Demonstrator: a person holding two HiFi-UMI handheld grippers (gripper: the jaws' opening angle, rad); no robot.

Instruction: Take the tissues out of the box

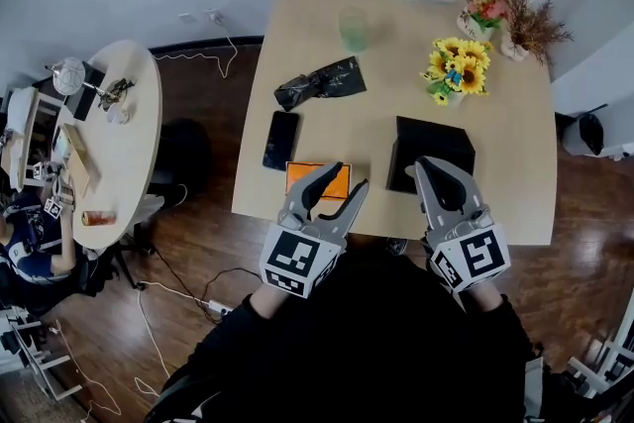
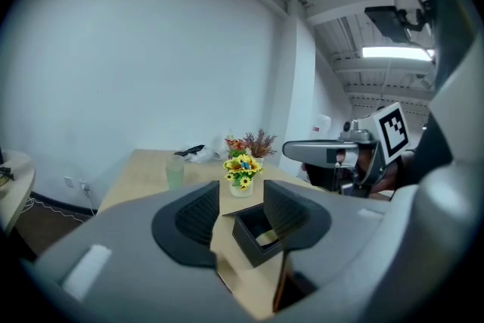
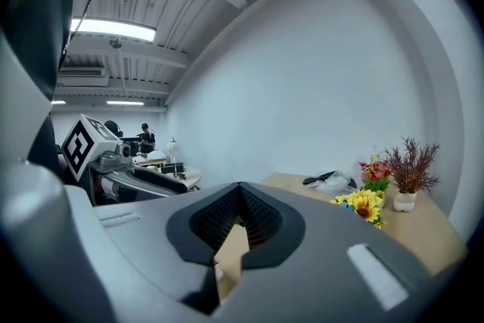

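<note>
The black tissue box (image 1: pixel 431 154) stands open-topped on the wooden table (image 1: pixel 317 25), near its front edge. From the left gripper view the box (image 2: pixel 253 231) lies just beyond the jaws, and a pale patch shows inside it; I cannot tell if it is tissue. My left gripper (image 1: pixel 350 175) hovers over the front edge left of the box, open with nothing between its fingers (image 2: pixel 203 214). My right gripper (image 1: pixel 424 165) is shut and empty, its tips above the box's near left part. In the right gripper view the pads (image 3: pixel 227 215) meet.
An orange flat item (image 1: pixel 317 177) lies under the left gripper, a black phone (image 1: pixel 280 140) to its left. Farther back are a black bag (image 1: pixel 320 82), a green cup (image 1: pixel 354 28), sunflowers (image 1: pixel 458 64) and small vases (image 1: pixel 481 15). A round side table (image 1: pixel 109 144) stands at left.
</note>
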